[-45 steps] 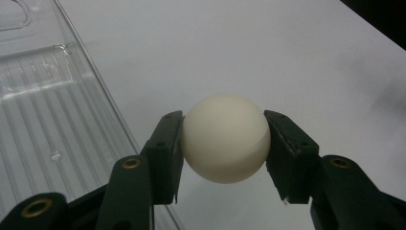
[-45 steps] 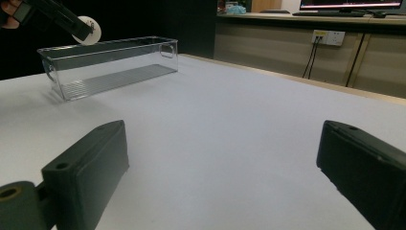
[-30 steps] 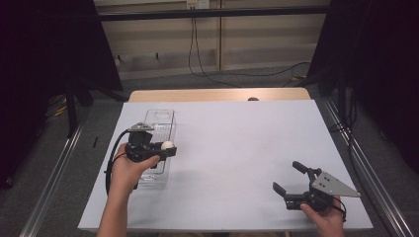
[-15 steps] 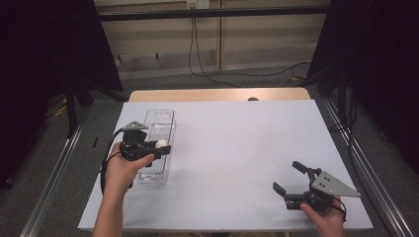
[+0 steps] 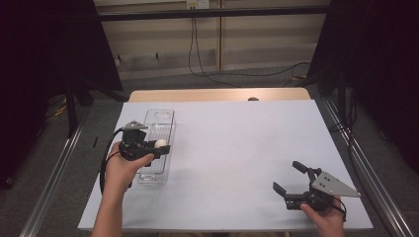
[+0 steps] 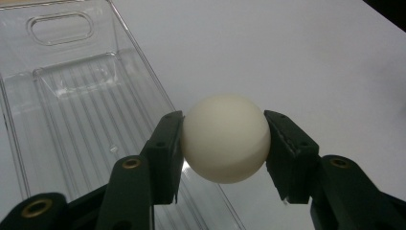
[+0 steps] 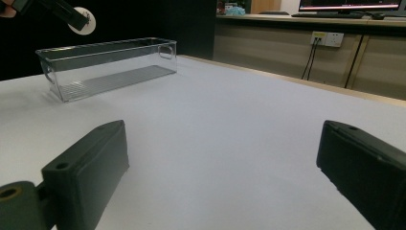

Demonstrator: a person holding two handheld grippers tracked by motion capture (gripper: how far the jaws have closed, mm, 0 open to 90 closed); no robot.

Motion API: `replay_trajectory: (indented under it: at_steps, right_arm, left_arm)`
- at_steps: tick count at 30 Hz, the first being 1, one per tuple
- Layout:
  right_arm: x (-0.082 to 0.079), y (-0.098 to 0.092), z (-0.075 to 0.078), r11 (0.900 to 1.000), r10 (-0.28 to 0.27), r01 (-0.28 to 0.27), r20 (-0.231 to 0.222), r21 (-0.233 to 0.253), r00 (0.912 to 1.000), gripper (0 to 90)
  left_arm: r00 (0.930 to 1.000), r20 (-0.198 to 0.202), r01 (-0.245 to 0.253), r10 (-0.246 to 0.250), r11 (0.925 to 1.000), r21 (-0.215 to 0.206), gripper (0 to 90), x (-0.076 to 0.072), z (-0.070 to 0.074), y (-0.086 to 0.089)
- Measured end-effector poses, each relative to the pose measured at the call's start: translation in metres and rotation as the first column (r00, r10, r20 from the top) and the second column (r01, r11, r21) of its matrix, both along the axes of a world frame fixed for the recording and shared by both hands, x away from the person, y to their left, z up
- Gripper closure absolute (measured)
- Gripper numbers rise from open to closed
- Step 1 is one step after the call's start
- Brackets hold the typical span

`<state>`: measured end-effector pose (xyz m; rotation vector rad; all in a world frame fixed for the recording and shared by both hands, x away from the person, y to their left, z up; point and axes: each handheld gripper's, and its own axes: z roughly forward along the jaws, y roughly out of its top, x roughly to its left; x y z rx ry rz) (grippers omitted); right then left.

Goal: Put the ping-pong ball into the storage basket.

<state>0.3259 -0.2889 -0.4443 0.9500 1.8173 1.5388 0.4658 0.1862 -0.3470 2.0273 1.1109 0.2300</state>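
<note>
A white-covered surface [image 5: 237,153] stands in a dim room, with a pale wall, trailing cables and dark curtains behind it. The left gripper [image 6: 224,143] is clamped on a white ball [image 6: 225,138], its two black jaws pressing the ball's sides. In the high view that ball [image 5: 160,143] hangs above the clear plastic bin [image 5: 157,143] at the surface's left side, over the near half of it as best the angle allows. The bin [image 6: 72,110] has a ribbed floor and a handle slot in its far end wall, and it looks bare inside. So the pick seems done; what is left is to lower the ball between the walls and let go. The right gripper [image 5: 296,190] rests near the surface's front right corner, well apart from the bin, jaws wide apart and holding nothing. From its own view the bin [image 7: 107,67] and the ball [image 7: 81,20] show far off. Nothing lies between ball and bin, and only the bin's thin long wall could catch a jaw.
</note>
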Motion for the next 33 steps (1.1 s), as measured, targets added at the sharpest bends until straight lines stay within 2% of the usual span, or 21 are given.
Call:
replay_trajectory:
  at_steps: [1, 2, 4, 5, 8, 11, 15, 16, 17, 18, 19, 20, 23, 24, 25, 26, 29, 30, 32, 33]
  right_arm:
    - [0.0002, -0.0001, -0.0001, 1.0, 0.001, -0.001, 0.002, -0.001, 1.0, 3.3]
    - [0.0002, -0.0002, -0.0001, 1.0, 0.001, -0.001, 0.003, -0.002, 1.0, 3.2]
    - [0.0001, -0.0001, -0.0001, 1.0, 0.0, 0.0, 0.001, -0.001, 1.0, 3.3]
    - [0.0, -0.0001, 0.0, 1.0, 0.001, -0.001, 0.002, -0.002, 1.0, 3.3]
    - [-0.0002, 0.0002, 0.0003, 1.0, 0.003, -0.003, 0.005, 0.0, 1.0, 3.3]
    - [-0.0006, -0.0001, 0.0007, 1.0, -0.002, 0.002, 0.001, 0.009, 1.0, 3.2]
    - [-0.0001, -0.0001, 0.0007, 1.0, -0.001, 0.001, 0.005, 0.006, 1.0, 3.3]
    - [0.0, 0.0006, 0.0004, 1.0, -0.002, 0.002, 0.005, 0.006, 1.0, 3.3]
    - [-0.0001, 0.0002, 0.0001, 1.0, 0.006, -0.006, 0.004, -0.004, 1.0, 3.3]
    - [-0.0001, 0.0012, 0.0002, 1.0, -0.002, 0.002, 0.001, 0.006, 1.0, 3.2]
    - [-0.0002, 0.0011, 0.0002, 1.0, 0.001, -0.001, 0.004, 0.004, 1.0, 3.2]
    - [-0.0004, 0.0011, 0.0002, 1.0, 0.002, -0.002, 0.003, 0.006, 1.0, 3.3]
    - [-0.0003, -0.0002, 0.0004, 1.0, 0.007, -0.007, 0.009, -0.006, 0.9999, 3.3]
    - [-0.0004, 0.0002, 0.0006, 1.0, -0.001, 0.001, 0.008, 0.004, 1.0, 3.3]
    - [-0.0005, 0.0005, 0.0005, 1.0, -0.003, 0.003, 0.004, 0.007, 1.0, 3.3]
    - [-0.0002, -0.0001, 0.0002, 1.0, 0.005, -0.005, 0.005, -0.002, 1.0, 3.2]
    - [-0.0003, 0.0009, 0.0002, 1.0, -0.001, 0.001, 0.0, 0.006, 1.0, 3.2]
    - [-0.0003, 0.0009, 0.0002, 1.0, 0.0, 0.0, 0.0, 0.006, 1.0, 3.2]
    - [-0.0001, -0.0003, 0.0001, 1.0, 0.009, -0.009, 0.003, -0.004, 1.0, 3.2]
    - [-0.0004, 0.0002, 0.0004, 1.0, -0.002, 0.002, -0.003, 0.01, 1.0, 3.2]
  left_arm:
    - [1.0, -0.001, 0.001, -0.001, 0.9999, -0.011, 51.1, 0.0001, -0.0002, 0.0]
    - [0.9999, -0.001, 0.014, -0.014, 0.9999, 0.005, 51.1, 0.0006, 0.0003, 0.0014]
    - [0.9999, 0.0, 0.011, -0.011, 0.9999, 0.007, 51.2, 0.0009, 0.0002, 0.0013]
    - [1.0, -0.002, -0.008, 0.008, 1.0, 0.004, 51.1, 0.0003, 0.0002, -0.0001]
    - [1.0, 0.0, 0.003, -0.002, 1.0, 0.004, 51.2, 0.0008, -0.0001, -0.0004]
    - [1.0, 0.001, 0.005, -0.005, 0.9995, 0.03, 51.1, 0.0022, -0.0004, 0.0002]
    - [0.9999, 0.001, -0.011, 0.011, 0.9999, 0.009, 51.2, 0.0025, -0.0012, -0.001]
    - [1.0, 0.0, -0.002, 0.002, 0.9994, 0.033, 51.1, 0.0029, -0.0004, 0.0006]
    - [1.0, 0.006, -0.006, 0.006, 0.9997, 0.024, 51.1, 0.0031, -0.0011, 0.0008]
    - [0.9999, 0.011, -0.005, 0.005, 0.9997, 0.023, 51.1, 0.0034, -0.0015, 0.0013]
    - [1.0, 0.003, -0.003, 0.003, 0.9995, 0.032, 51.1, 0.0033, -0.0008, 0.0017]
    - [0.9999, -0.002, -0.014, 0.014, 0.9996, 0.023, 51.1, 0.0028, -0.0011, 0.0011]
    - [0.9999, 0.001, -0.012, 0.012, 0.9994, 0.032, 51.1, 0.0035, -0.0017, 0.0023]
    - [1.0, 0.003, -0.005, 0.005, 0.9989, 0.047, 51.1, 0.0044, -0.002, 0.0034]
    - [1.0, -0.002, -0.003, 0.003, 0.999, 0.044, 51.2, 0.0048, -0.0024, 0.0039]
    - [0.9997, 0.005, -0.022, 0.022, 0.9992, 0.032, 51.1, 0.005, -0.0041, 0.0034]
    - [0.9999, -0.002, -0.011, 0.012, 0.9991, 0.041, 51.1, 0.0065, -0.0051, 0.0058]
    - [0.9997, -0.001, -0.025, 0.025, 0.9993, 0.027, 51.1, 0.0062, -0.0059, 0.0049]
    - [0.9998, 0.003, -0.02, 0.02, 0.9992, 0.034, 51.1, 0.0068, -0.006, 0.0056]
    - [0.9998, 0.003, -0.021, 0.02, 0.9992, 0.035, 51.1, 0.0069, -0.006, 0.0057]
